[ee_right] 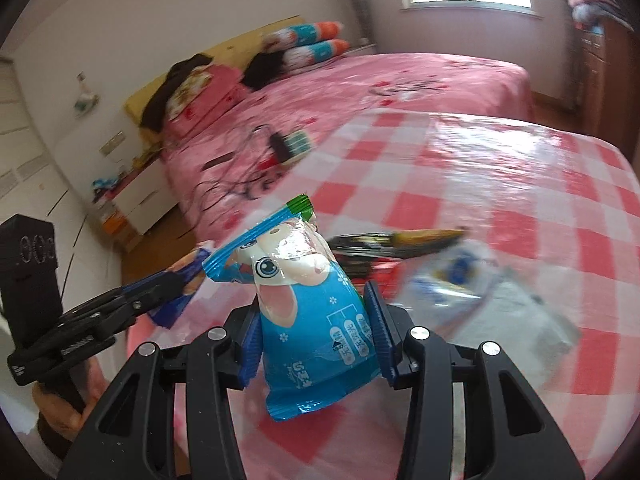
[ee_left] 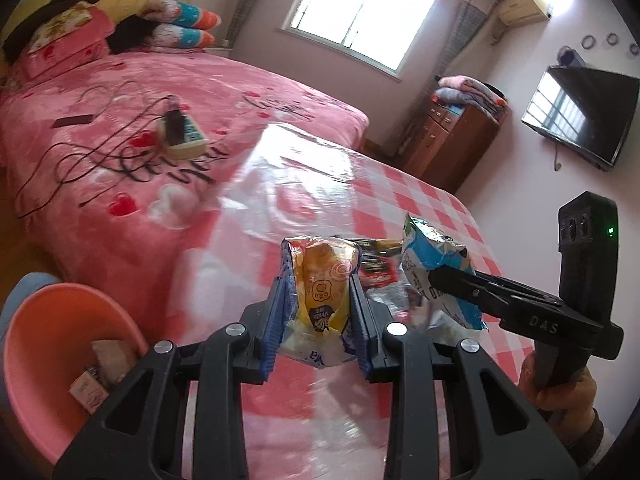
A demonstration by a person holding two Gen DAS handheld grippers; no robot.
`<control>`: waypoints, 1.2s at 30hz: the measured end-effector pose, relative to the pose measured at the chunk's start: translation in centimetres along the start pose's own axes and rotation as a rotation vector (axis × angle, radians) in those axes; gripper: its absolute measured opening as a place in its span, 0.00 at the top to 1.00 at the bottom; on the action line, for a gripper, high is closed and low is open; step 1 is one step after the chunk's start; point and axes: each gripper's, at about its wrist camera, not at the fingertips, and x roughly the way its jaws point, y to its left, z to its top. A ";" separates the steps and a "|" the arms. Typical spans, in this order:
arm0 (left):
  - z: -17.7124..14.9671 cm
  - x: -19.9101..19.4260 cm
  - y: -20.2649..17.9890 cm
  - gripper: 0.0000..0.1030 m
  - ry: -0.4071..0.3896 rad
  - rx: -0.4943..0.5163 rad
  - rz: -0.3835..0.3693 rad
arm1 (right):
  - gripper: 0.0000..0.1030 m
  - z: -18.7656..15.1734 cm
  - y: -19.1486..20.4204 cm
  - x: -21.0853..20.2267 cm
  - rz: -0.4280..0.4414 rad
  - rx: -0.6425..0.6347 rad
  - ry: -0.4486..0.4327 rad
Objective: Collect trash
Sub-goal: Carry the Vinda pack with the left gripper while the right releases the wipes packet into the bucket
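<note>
In the left wrist view, my left gripper is shut on a yellow tissue-pack wrapper and holds it above the checked table. To its right, my right gripper grips a blue and white snack wrapper. The right wrist view shows that blue wrapper, printed with a cartoon cow, pinched between the blue pads of my right gripper. My left gripper is at the left there, with its wrapper. A pink bin sits at lower left, beside the table.
A black and yellow wrapper and a clear plastic wrapper lie on the table. The bin holds cardboard scraps. A pink bed with a power strip and cables stands behind the table. A wooden cabinet stands by the far wall.
</note>
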 end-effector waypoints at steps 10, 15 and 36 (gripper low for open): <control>-1.8 -3.5 8.2 0.68 -0.019 -0.112 0.144 | 0.54 0.2 9.4 5.3 0.146 -0.121 0.099; -3.1 -4.7 12.6 0.68 -0.015 -0.183 0.230 | 0.54 -0.1 13.3 7.7 0.200 -0.184 0.141; -8.1 -5.1 20.9 0.27 0.044 -0.339 0.493 | 0.14 -2.9 13.4 7.2 0.110 -0.168 0.016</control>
